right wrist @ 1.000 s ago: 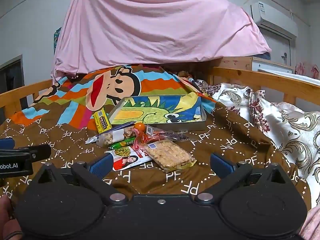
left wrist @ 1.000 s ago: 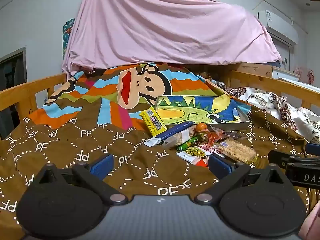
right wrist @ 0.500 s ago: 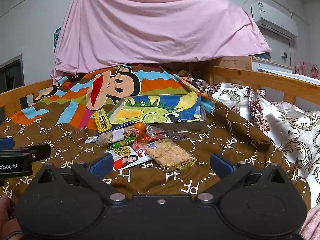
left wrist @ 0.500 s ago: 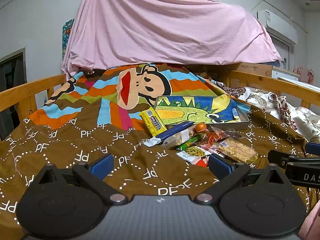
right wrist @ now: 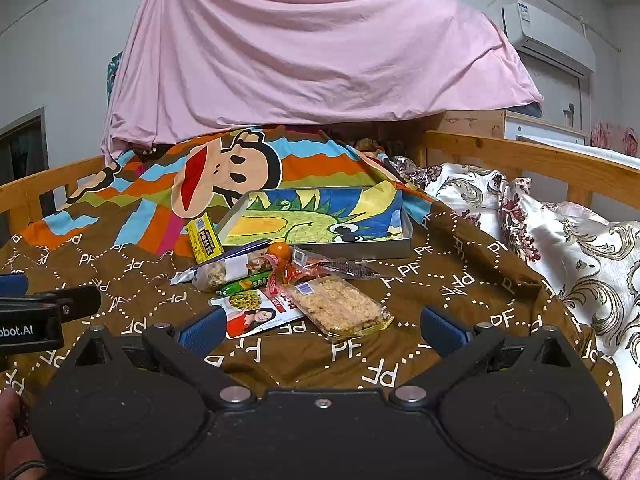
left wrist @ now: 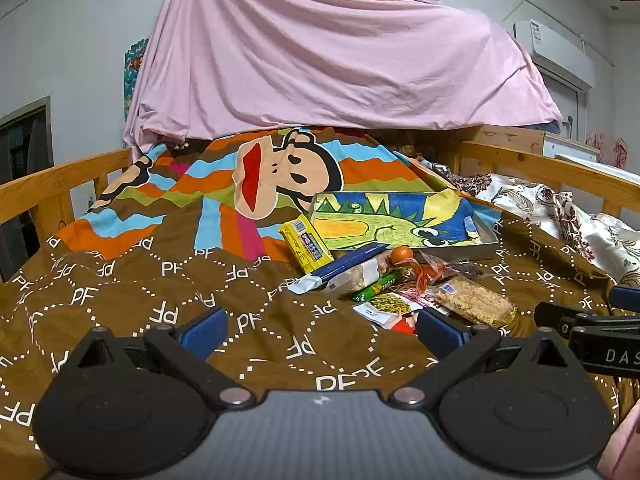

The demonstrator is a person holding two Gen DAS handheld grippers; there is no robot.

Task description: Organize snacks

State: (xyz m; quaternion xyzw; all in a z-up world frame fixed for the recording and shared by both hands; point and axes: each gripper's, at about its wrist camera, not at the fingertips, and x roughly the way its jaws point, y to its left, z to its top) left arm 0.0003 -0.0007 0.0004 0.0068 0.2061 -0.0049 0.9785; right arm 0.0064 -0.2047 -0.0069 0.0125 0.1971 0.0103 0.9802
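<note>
A heap of snacks lies on the brown bedspread point(left wrist: 120, 300) in front of a shallow grey tray point(right wrist: 320, 248) lined with a dinosaur-print cloth. The heap holds a yellow packet point(left wrist: 306, 244) point(right wrist: 204, 240), a blue-topped nut bag point(left wrist: 348, 270) point(right wrist: 234, 268), a green bar point(left wrist: 380, 286) point(right wrist: 248, 282), a small orange ball point(left wrist: 401, 255) point(right wrist: 279, 250), a flat packet with a woman's picture point(right wrist: 260, 314) and a clear pack of crispy cake point(left wrist: 474, 300) point(right wrist: 340, 308). My left gripper point(left wrist: 320, 328) is open, hovering short of the heap. My right gripper point(right wrist: 320, 326) is open too, just before the cake pack.
Wooden bed rails point(left wrist: 60, 188) point(right wrist: 520, 160) run along both sides. A pink sheet point(right wrist: 312, 52) hangs over the far end. A floral quilt point(right wrist: 560, 248) is bunched at the right. The cartoon monkey blanket point(left wrist: 280, 176) lies behind the tray.
</note>
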